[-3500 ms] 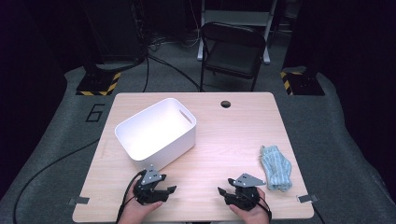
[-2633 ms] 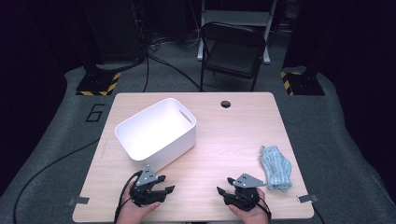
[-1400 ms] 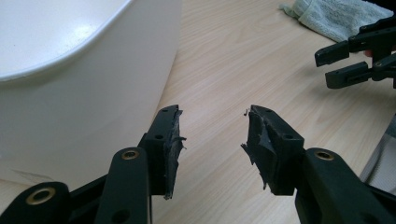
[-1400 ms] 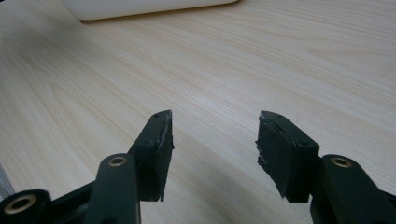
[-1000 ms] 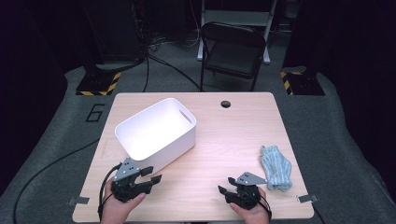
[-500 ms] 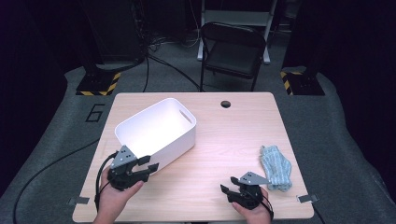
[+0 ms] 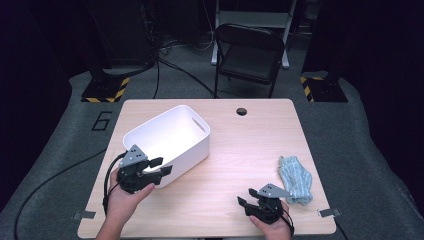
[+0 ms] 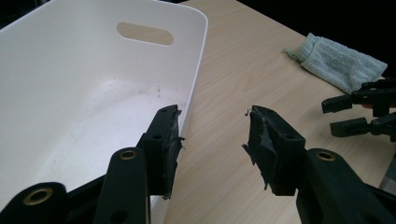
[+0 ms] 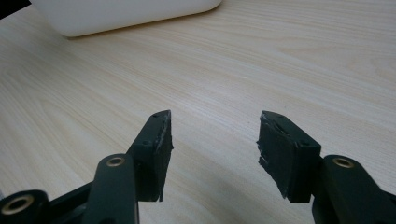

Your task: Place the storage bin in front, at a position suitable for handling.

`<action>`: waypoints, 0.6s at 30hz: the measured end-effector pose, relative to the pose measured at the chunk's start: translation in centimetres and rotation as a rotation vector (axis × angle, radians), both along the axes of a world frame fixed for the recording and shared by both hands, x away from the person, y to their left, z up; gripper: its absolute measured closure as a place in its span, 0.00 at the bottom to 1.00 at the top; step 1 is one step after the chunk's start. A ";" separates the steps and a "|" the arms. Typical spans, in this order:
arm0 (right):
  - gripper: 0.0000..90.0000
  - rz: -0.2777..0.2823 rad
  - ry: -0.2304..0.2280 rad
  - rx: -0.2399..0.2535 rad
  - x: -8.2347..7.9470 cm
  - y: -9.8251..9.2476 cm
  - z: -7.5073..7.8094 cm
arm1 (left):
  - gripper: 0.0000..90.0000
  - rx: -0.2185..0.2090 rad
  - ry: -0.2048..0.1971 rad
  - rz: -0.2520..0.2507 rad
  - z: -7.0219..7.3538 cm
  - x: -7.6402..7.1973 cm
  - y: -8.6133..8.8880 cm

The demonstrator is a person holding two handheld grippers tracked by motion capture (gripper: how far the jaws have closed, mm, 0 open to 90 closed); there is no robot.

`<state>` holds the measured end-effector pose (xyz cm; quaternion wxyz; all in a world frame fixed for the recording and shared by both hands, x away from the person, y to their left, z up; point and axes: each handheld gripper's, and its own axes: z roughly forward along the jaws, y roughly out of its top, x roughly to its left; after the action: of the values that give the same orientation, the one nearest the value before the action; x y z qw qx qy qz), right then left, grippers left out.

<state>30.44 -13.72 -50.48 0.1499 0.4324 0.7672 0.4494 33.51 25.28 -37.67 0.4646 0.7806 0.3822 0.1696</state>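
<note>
1. The white bin (image 7: 167,137) stands on the left half of the wooden table (image 7: 250,145), set at a slant to the table edges, with an oval handle slot in its far end wall. Nothing lies inside it; the floor shows faint speckling.
2. The left gripper (image 7: 157,170) is at the bin's near corner, raised off the table. In the left gripper view its jaws straddle the bin's rim: one jaw is over the inside, the other over the table outside the wall.
3. The left jaws have just been opening a little. The wall stands between them, but the pads do not press on it; nothing is grasped.
4. The right gripper (image 7: 246,202) rests low at the near edge of the table, well apart from the bin. Its jaws stand apart over bare wood with nothing between them.
5. A folded pale blue-green cloth (image 7: 295,177) lies on the table just beside the right gripper, on its right.
6. A dark folding chair (image 7: 250,55) stands beyond the far edge of the table.
</note>
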 end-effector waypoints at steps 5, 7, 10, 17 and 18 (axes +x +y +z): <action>0.49 0.000 -0.002 -0.004 0.0 -0.1 0.0 | 0.58 -0.009 -0.016 0.020 0.4 0.4 0.6; 0.49 0.000 -0.003 -0.008 0.0 0.0 0.0 | 0.59 -0.018 -0.004 0.031 0.6 0.7 1.0; 0.49 -0.001 -0.008 -0.016 0.0 0.0 0.1 | 0.61 -0.035 -0.003 0.041 1.0 0.9 1.5; 0.49 0.002 -0.008 -0.013 0.0 -0.1 0.0 | 0.59 -0.029 -0.004 0.131 1.5 1.1 3.0; 0.49 0.001 -0.003 -0.010 0.0 -0.1 0.0 | 0.57 -0.031 -0.002 0.144 1.4 1.2 3.3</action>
<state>30.43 -13.79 -50.52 0.1529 0.4307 0.7694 0.4462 34.68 28.56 -36.22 0.4634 0.7437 0.4395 0.1974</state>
